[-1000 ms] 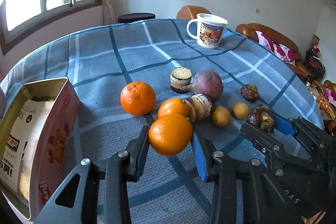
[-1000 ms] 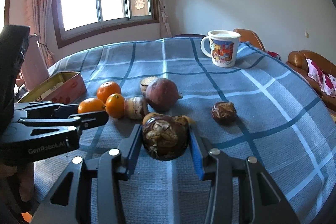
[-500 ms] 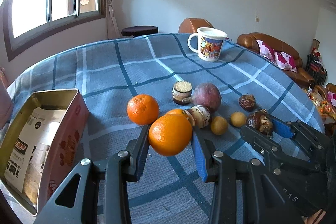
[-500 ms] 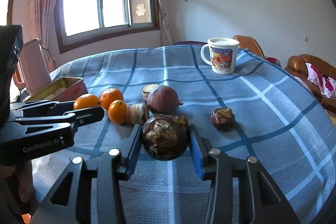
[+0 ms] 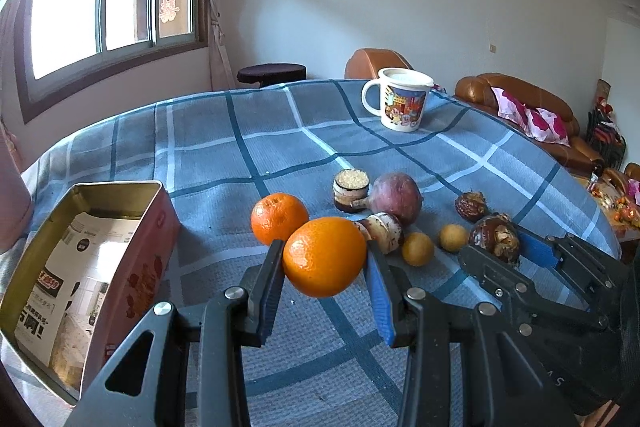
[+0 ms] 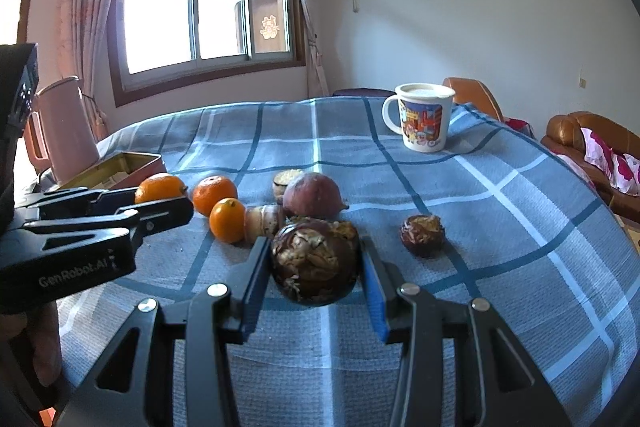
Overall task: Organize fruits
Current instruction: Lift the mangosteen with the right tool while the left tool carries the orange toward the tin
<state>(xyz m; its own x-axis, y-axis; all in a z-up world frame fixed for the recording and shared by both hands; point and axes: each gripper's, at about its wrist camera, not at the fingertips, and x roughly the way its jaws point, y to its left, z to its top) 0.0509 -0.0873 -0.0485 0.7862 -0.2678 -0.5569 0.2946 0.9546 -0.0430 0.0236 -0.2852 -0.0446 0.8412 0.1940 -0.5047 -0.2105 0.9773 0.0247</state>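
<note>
My left gripper [image 5: 325, 259] is shut on an orange [image 5: 324, 255] and holds it above the blue checked tablecloth [image 5: 248, 139]. My right gripper [image 6: 316, 261] is shut on a dark brown wrinkled fruit [image 6: 315, 261], also held above the cloth. On the table lie another orange [image 5: 279, 218], a purple round fruit [image 5: 395, 198], a cut brown piece [image 5: 351, 185], a brown-and-white piece [image 5: 383, 231], two small yellow fruits [image 5: 417, 248], and a second dark wrinkled fruit [image 6: 422, 235]. An open red tin box [image 5: 100, 267] sits at the left.
A white cartoon mug [image 5: 402, 98] stands at the table's far side. A pink jug [image 6: 64, 135] stands beyond the tin in the right wrist view. Brown sofas [image 5: 520, 107] lie past the table's right edge. A window is at the back left.
Both grippers have risen and drawn back from the fruit pile, each still holding its fruit. The fruits on the table have not moved.
</note>
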